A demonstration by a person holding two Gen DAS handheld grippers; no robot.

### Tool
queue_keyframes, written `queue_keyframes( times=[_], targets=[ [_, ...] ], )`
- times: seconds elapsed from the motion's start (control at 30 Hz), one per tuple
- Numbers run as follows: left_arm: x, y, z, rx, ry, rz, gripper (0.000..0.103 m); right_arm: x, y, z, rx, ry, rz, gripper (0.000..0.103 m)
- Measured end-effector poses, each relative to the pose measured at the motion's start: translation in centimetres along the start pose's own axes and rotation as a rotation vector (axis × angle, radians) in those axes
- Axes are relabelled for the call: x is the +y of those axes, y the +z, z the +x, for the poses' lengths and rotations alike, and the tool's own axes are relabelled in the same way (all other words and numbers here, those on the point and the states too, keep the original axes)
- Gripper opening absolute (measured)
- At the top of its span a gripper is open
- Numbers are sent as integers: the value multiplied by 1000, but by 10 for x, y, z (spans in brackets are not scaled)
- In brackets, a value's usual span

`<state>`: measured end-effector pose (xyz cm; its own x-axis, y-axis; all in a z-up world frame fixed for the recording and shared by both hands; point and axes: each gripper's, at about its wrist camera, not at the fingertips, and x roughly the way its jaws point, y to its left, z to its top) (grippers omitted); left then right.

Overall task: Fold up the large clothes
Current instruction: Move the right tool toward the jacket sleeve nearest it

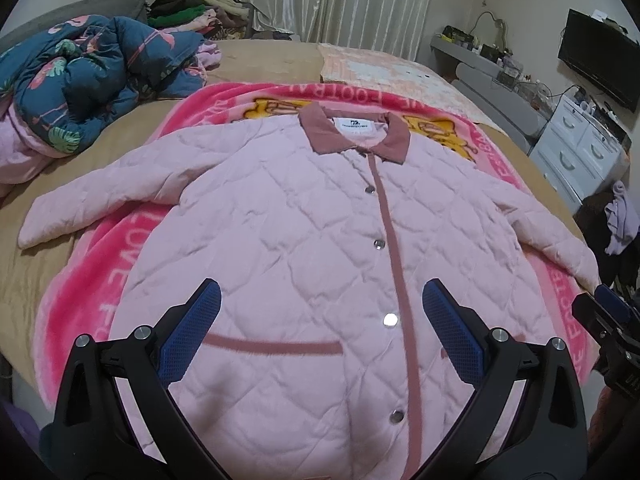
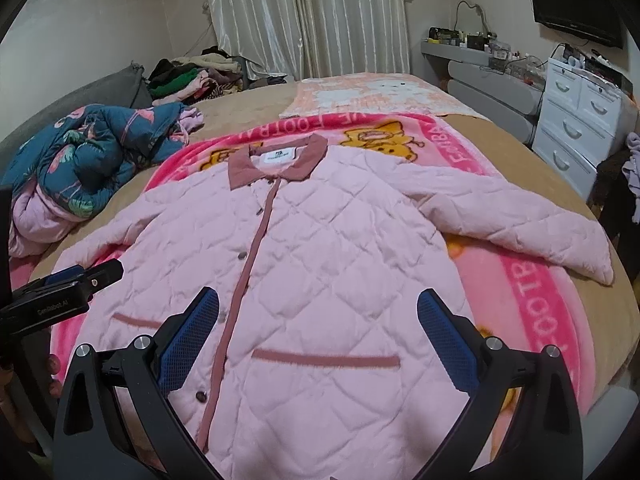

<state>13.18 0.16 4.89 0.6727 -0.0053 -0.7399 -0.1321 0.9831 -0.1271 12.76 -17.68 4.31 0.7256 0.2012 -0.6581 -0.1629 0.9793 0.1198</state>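
Pink quilted jacket (image 1: 280,216) flat on blanket (image 1: 80,300); both hand-held grippers agape

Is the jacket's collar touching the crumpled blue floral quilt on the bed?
Apart. The left wrist view shows the collar well clear of the blue floral quilt, with pink blanket and tan bed cover between them.

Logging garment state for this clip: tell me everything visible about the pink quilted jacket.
The pink quilted jacket lies flat, front up, on a bright pink printed blanket on the bed. It looks soft and padded, with diamond stitching, a darker dusty-rose collar, matching placket and pocket trims, and metal snaps fastened down the front. Both sleeves are spread outward. A white label shows inside the collar. Both claws are open above its lower half, not gripping it.
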Motion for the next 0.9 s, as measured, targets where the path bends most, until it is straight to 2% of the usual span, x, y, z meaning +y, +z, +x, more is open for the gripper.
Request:
queue_keyframes(
  times=[0.27,0.5,0.9],
  targets=[
    [-24,28,13,5,-24,8,95,-23,27,10,-38,-2,31,99],
    [-53,48,31,16,-37,32,95,-59,48,20,-59,-29,85,99],
    [-105,71,71,55,-48,79,95,-135,54,42,-60,-105,225,99]
  ],
)
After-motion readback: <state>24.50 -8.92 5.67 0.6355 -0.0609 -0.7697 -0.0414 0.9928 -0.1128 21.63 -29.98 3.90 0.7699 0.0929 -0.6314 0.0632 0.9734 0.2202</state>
